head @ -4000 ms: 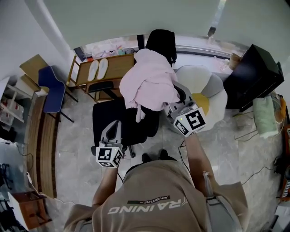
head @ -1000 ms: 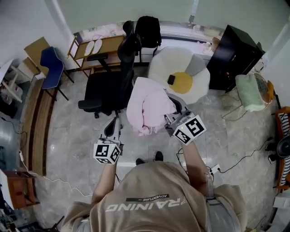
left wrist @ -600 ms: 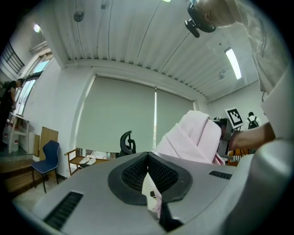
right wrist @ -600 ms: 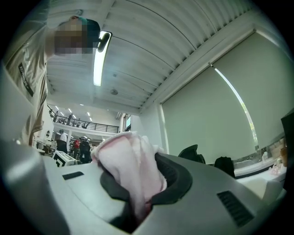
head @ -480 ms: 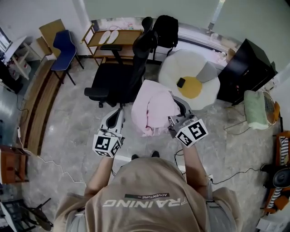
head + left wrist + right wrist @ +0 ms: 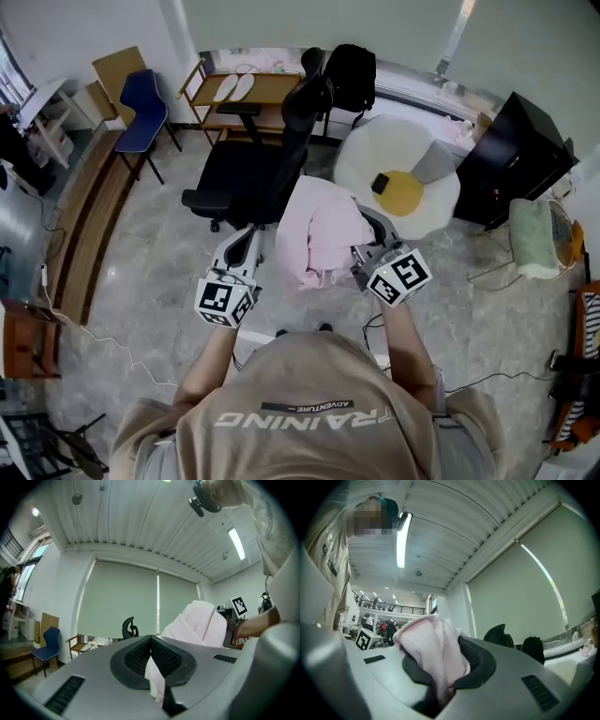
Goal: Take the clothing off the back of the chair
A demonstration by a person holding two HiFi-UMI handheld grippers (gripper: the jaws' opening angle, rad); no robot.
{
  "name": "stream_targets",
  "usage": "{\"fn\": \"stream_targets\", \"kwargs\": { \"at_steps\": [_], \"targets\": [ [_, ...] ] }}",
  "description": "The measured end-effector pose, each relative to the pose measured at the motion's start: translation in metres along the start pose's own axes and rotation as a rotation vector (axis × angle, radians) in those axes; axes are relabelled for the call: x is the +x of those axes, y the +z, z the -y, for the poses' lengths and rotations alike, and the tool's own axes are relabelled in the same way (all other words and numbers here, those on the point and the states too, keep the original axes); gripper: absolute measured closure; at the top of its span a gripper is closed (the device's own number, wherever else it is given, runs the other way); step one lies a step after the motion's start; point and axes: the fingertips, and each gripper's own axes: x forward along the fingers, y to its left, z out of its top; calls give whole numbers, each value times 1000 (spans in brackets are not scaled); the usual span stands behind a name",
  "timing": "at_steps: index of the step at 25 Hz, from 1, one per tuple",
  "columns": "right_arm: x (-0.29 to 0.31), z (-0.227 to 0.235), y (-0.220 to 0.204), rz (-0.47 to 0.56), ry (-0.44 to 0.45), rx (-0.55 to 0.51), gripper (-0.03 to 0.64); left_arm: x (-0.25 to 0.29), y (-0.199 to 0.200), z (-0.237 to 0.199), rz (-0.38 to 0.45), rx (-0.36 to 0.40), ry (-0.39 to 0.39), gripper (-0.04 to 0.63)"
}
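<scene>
A pink garment (image 6: 323, 234) hangs in the air in front of me, clear of the black office chair (image 6: 253, 159) that stands behind it with a bare backrest. My right gripper (image 6: 364, 230) is shut on a thick fold of the garment (image 6: 433, 653). My left gripper (image 6: 247, 236) is shut on a thin edge of the pink cloth (image 6: 154, 679), and the bulk of the garment (image 6: 197, 623) rises to its right. In the left gripper view the chair (image 6: 130, 629) shows far off; in the right gripper view the chair (image 6: 499, 635) is also distant.
A white round cushion (image 6: 431, 202) with a yellow centre and a dark phone (image 6: 380, 183) lies right of the chair. A black cabinet (image 6: 520, 155), a black backpack (image 6: 352, 75), a wooden shelf (image 6: 267, 89), a blue chair (image 6: 141, 108) and floor cables (image 6: 94, 342) surround the spot.
Four seconds ago the garment lay over the chair back; now it is off the chair and carried away from it. Over the last second the chair sits farther off and the left gripper rose slightly.
</scene>
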Motion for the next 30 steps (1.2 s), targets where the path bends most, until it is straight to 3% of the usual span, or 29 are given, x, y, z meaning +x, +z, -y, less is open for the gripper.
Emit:
{"fn": "stream_targets", "kwargs": {
  "at_steps": [17,30],
  "targets": [
    [-7,4,-4,-6,-9,38,543,3,0,9,-26,32,-41,583],
    [-11,-7,0,-23,-1,-12,543,3,4,13,-10,40,-63,583]
  ]
}}
